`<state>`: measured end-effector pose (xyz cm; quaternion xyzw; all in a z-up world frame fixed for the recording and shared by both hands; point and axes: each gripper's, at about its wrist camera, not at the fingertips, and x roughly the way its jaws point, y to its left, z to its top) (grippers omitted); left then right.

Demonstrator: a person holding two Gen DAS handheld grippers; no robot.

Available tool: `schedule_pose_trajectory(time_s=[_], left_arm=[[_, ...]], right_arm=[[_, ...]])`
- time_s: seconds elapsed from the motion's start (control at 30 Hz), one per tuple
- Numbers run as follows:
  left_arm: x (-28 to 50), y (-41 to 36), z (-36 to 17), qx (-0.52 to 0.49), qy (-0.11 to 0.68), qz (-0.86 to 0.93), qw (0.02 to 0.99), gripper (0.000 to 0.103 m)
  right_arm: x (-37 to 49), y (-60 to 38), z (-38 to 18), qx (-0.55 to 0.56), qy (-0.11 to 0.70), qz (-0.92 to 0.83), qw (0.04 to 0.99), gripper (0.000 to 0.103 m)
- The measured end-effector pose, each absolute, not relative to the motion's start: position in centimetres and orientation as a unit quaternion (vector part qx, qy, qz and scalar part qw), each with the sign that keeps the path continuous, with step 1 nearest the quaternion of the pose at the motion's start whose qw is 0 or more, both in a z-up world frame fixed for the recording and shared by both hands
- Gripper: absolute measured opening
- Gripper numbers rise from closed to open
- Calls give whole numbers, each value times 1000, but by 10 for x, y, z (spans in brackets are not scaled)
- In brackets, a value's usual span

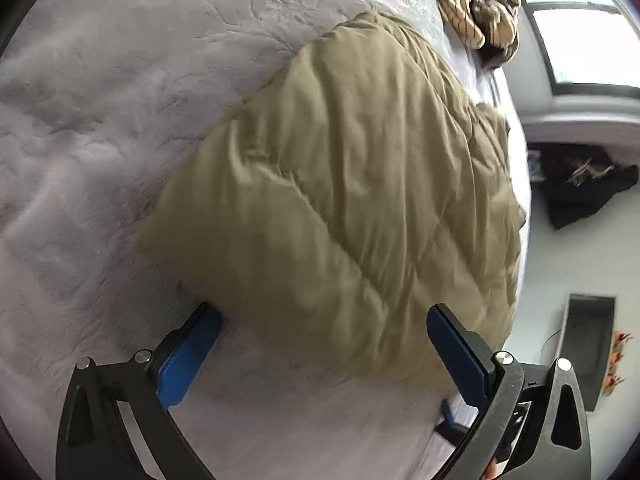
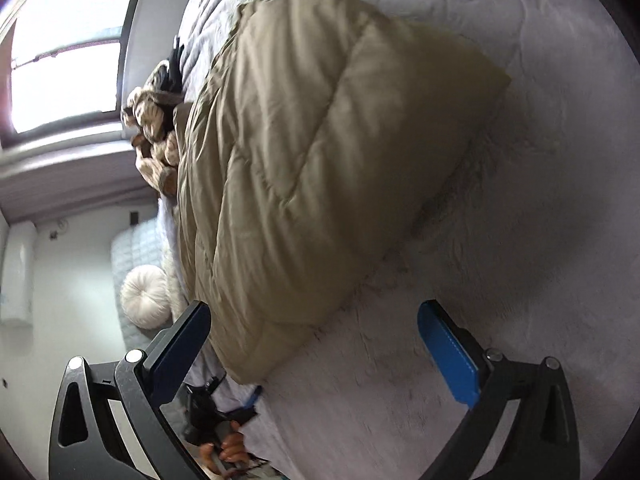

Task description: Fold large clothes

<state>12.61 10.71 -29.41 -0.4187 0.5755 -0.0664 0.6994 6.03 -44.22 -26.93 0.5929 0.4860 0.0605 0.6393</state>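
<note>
A large olive-tan quilted garment (image 1: 340, 184) lies folded into a thick block on a pale grey fuzzy bedspread (image 1: 100, 128). My left gripper (image 1: 324, 312) is open and empty, just above the near edge of the garment. In the right wrist view the same garment (image 2: 312, 152) lies ahead. My right gripper (image 2: 316, 312) is open and empty, hovering over the garment's near corner. The other gripper (image 2: 224, 420) and a hand show below it at the bed's edge.
A heap of beige cable-knit clothes (image 1: 480, 4) lies at the far edge of the bed, also seen in the right wrist view (image 2: 156, 136). A window (image 2: 64, 52), a white round cushion (image 2: 144, 296) and a dark shelf unit (image 1: 588, 344) stand beyond the bed.
</note>
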Motion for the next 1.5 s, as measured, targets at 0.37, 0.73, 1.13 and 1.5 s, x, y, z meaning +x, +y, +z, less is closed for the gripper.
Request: schedule_pose_trajectory(time_s=[0.37,0.73,1.13,1.5], left_arm=[[159,88,-314,-448,523,-61,722,103],[155,85,-275,-451,476,-87,750,19],[109,90,-205,-388,478,-146,774,19],[5,112,-211,-328,582,-155,728,19]], right_arm=[[111,-426,-296,600,442,130,655,103],[110,-428,-305,651,446,98,606,74],[59,-424,-253,640,414,150,629,26],[-91,-419,-258,666,449,125,583,26]])
